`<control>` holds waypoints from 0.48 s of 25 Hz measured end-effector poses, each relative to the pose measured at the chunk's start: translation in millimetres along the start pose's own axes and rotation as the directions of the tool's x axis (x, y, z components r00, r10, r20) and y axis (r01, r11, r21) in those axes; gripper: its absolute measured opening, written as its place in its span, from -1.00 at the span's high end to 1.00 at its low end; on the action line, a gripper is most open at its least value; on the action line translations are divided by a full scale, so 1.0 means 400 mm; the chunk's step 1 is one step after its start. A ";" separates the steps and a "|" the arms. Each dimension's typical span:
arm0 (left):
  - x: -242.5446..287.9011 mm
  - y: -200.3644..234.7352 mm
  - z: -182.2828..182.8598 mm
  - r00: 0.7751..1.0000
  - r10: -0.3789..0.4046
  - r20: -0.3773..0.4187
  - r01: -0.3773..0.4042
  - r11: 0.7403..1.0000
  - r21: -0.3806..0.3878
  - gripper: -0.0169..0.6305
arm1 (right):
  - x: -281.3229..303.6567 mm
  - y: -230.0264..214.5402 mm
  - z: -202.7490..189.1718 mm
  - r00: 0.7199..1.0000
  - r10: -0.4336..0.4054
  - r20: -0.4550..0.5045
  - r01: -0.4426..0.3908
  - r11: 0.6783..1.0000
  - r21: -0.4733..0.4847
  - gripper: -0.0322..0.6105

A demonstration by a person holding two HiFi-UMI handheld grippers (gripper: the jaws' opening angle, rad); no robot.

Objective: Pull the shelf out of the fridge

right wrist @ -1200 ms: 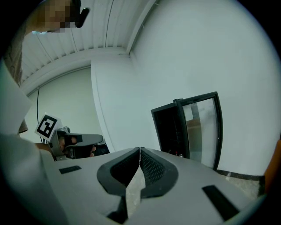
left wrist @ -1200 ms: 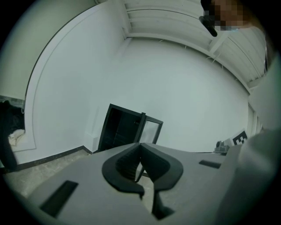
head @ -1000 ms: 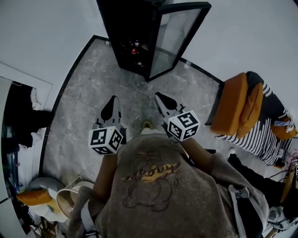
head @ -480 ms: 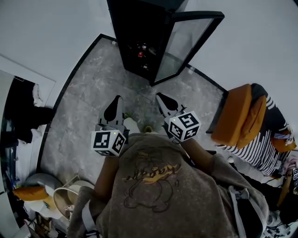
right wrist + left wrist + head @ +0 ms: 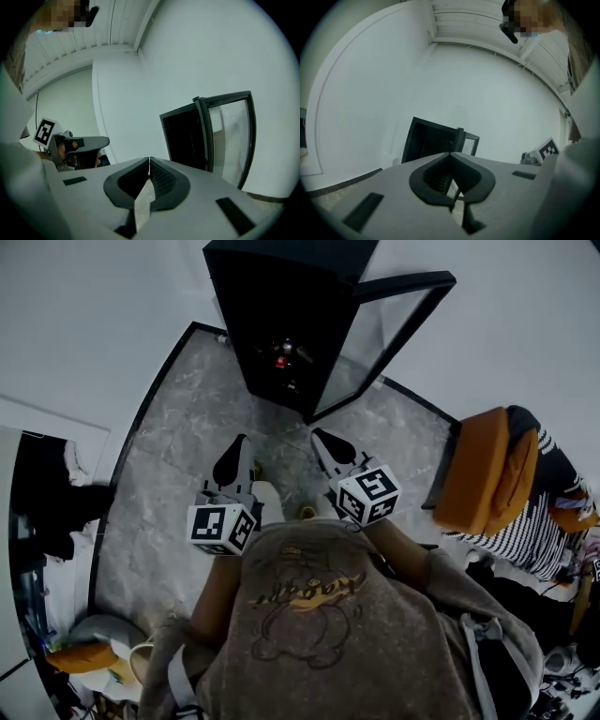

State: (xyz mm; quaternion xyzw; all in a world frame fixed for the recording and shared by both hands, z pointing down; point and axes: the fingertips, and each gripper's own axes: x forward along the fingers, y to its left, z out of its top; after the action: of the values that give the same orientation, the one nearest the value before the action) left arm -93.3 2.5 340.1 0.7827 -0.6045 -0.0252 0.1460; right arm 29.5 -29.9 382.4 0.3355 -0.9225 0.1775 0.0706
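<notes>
Left gripper (image 5: pixel 238 446), right gripper (image 5: pixel 322 439): jaws pressed together, nothing between them. Held level, side by side, aimed at fridge (image 5: pixel 272 296), likely approach posture. Fridge well apart across floor (image 5: pixel 173 446), glass door (image 5: pixel 375 334) swung open, giving access. Shelf inside dark cabinet, not distinguishable.

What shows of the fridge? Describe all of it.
The fridge is a black cabinet standing upright on the grey marbled floor against the white wall. Its black-framed glass door is swung open to the right. The inside is dark. A few small things, one of them red, sit within, too small to identify. Nothing else touches it.
</notes>
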 end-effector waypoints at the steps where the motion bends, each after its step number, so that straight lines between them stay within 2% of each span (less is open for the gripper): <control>1: 0.013 0.014 -0.001 1.000 -0.005 -0.005 0.005 1.000 -0.003 0.93 | 0.017 -0.003 0.004 1.000 -0.005 0.001 0.005 1.000 0.002 0.83; 4: 0.055 0.045 0.007 0.999 -0.035 -0.007 0.035 0.999 -0.018 0.93 | 0.060 -0.014 0.024 0.999 -0.013 0.032 0.013 1.000 0.022 0.83; 8: 0.117 0.074 0.014 0.997 -0.079 -0.019 0.078 0.996 -0.042 0.93 | 0.098 -0.035 0.072 0.992 -0.002 0.126 -0.009 0.996 0.085 0.83; 12: 0.176 0.092 0.013 0.992 -0.113 -0.046 0.111 0.993 -0.051 0.93 | 0.129 -0.072 0.087 0.992 -0.042 0.122 0.031 0.995 0.090 0.83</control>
State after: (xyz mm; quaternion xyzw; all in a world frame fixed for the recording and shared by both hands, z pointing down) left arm -109.9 -73.9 354.5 0.8120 -0.5550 -0.0290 0.1782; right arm 8.2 -93.9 370.9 0.3656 -0.9101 0.1953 0.0018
